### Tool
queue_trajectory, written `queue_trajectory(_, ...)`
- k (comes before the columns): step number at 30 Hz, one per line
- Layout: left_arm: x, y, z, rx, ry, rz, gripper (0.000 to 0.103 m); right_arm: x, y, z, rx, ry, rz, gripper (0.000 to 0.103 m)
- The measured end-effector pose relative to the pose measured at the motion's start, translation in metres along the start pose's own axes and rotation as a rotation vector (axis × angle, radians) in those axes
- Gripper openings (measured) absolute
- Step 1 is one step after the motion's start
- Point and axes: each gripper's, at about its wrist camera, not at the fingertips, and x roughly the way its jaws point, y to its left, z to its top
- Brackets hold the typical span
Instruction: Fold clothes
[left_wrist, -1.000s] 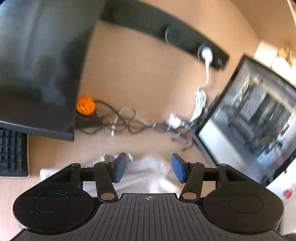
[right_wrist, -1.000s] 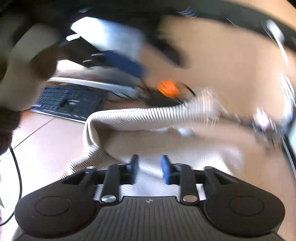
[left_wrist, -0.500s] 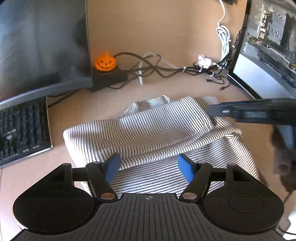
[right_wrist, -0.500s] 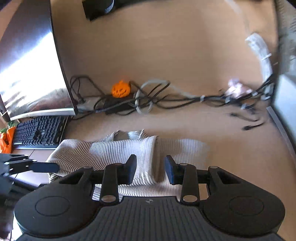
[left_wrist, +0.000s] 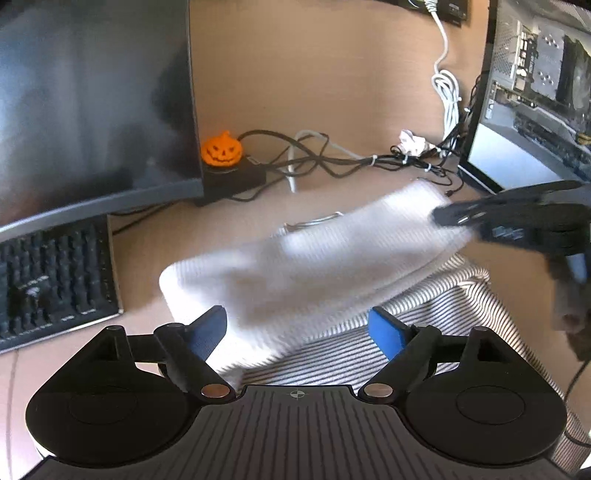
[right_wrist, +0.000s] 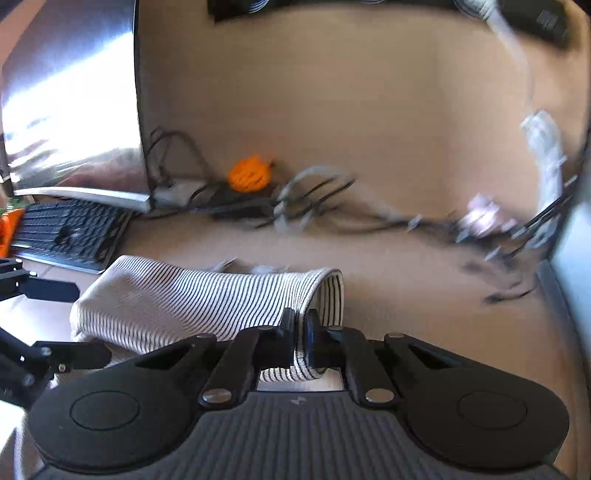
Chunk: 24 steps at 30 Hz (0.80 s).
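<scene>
A white garment with thin black stripes lies on the tan desk, its upper layer blurred by motion; it also shows in the right wrist view. My left gripper is open and empty, its blue pads just above the near part of the cloth. My right gripper is shut on a folded edge of the striped garment and holds that edge lifted. The right gripper also shows as a dark blurred shape in the left wrist view, at the garment's right end.
A black keyboard lies at the left under a dark monitor. An orange pumpkin figure and tangled cables sit at the back. A computer case stands at the right. The wall is close behind.
My right gripper has shut on the garment's right edge and is lifting it, so the upper layer is moving. My left gripper stays open and has come slightly closer to the cloth.
</scene>
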Motion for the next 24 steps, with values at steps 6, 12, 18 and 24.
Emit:
queue_trajectory(6, 0.029, -0.002, -0.007, -0.019, 0.074, -0.064, 0.093, 0.009, -0.018, -0.023, -0.002, 0.087, -0.117, 0.007)
queue_trajectory(12, 0.038, 0.0, -0.013, -0.009, 0.105, -0.074, 0.094, 0.009, -0.023, -0.026, 0.037, 0.079, -0.125, 0.024)
queue_trajectory(18, 0.04, 0.004, -0.016, 0.0, 0.111, -0.09, 0.094, -0.02, -0.006, -0.029, -0.06, 0.036, -0.099, 0.064)
queue_trajectory(24, 0.044, -0.003, -0.017, 0.028, 0.115, -0.089, 0.096, -0.006, 0.006, -0.066, -0.173, 0.135, -0.161, 0.065)
